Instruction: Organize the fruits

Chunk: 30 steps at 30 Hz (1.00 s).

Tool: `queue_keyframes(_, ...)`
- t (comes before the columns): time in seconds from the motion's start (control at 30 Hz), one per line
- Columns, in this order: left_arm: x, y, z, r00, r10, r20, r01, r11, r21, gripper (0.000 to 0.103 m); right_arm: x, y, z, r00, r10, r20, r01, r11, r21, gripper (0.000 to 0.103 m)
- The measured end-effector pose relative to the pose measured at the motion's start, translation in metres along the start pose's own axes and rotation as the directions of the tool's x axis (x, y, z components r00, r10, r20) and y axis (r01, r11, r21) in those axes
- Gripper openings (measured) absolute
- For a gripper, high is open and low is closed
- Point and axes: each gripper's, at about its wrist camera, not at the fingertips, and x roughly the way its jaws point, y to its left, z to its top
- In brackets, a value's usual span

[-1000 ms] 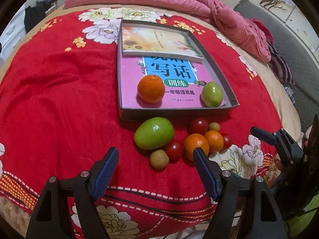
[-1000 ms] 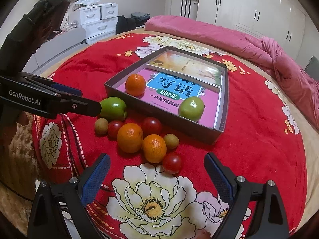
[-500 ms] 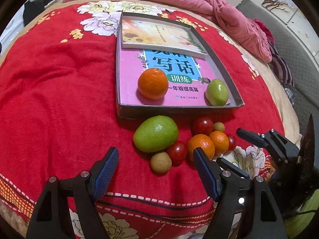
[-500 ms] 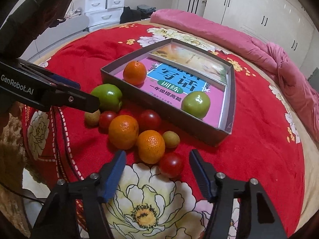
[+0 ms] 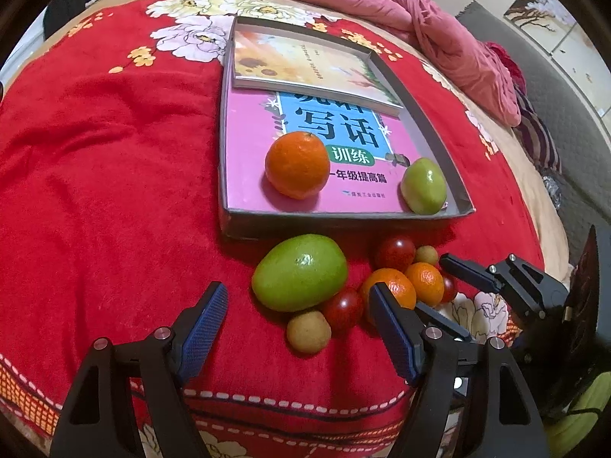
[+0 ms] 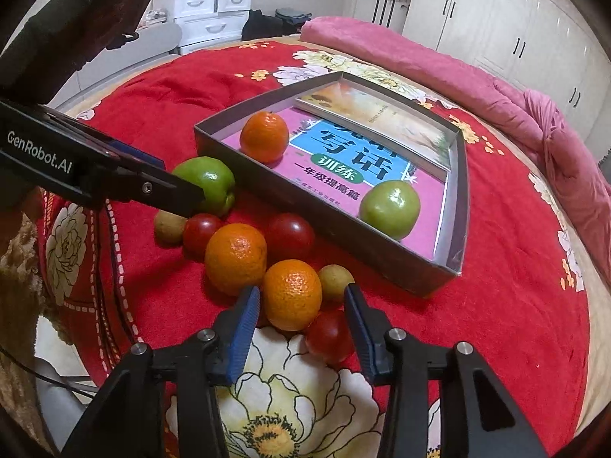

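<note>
A grey cardboard box on the red blanket holds two books, an orange and a green apple. In front of it lie a big green mango, two oranges, red tomatoes and small tan fruits. My left gripper is open, just short of the mango and a tan fruit. My right gripper is open, its blue pads on either side of the nearer orange and a tomato, not pressing them.
The red flowered blanket covers a bed. A pink quilt lies bunched along the far side. White drawers and wardrobes stand beyond. The bed's edge runs just below both grippers.
Both grippers have moved forward toward the fruit pile. My right gripper has narrowed its opening and now brackets the nearer orange.
</note>
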Motion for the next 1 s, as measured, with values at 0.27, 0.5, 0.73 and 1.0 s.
queue_keyframes(0.27,0.010,-0.002,0.009,1.000,0.007,0.006,-0.007,1.000,0.009,0.068,0.000,0.000,0.001,0.999,0.042,0.008,-0.042,0.999,0.014,0.031)
queue_keyframes(0.5,0.013,0.004,0.013,1.000,-0.013,0.005,0.013,1.000,-0.006,0.059,-0.006,-0.011,0.000,0.991,0.130,0.011,-0.130,0.987,0.096,0.031)
queue_keyframes(0.73,0.016,0.004,0.012,1.000,-0.025,-0.008,0.025,1.000,-0.004,0.057,-0.009,-0.005,-0.003,0.989,0.150,0.004,-0.150,0.987,0.064,0.031)
queue_keyframes(1.0,0.024,0.005,0.014,0.999,-0.022,-0.024,0.022,1.000,-0.009,0.057,-0.002,-0.007,0.002,0.991,0.134,0.006,-0.134,0.989,0.055,0.032)
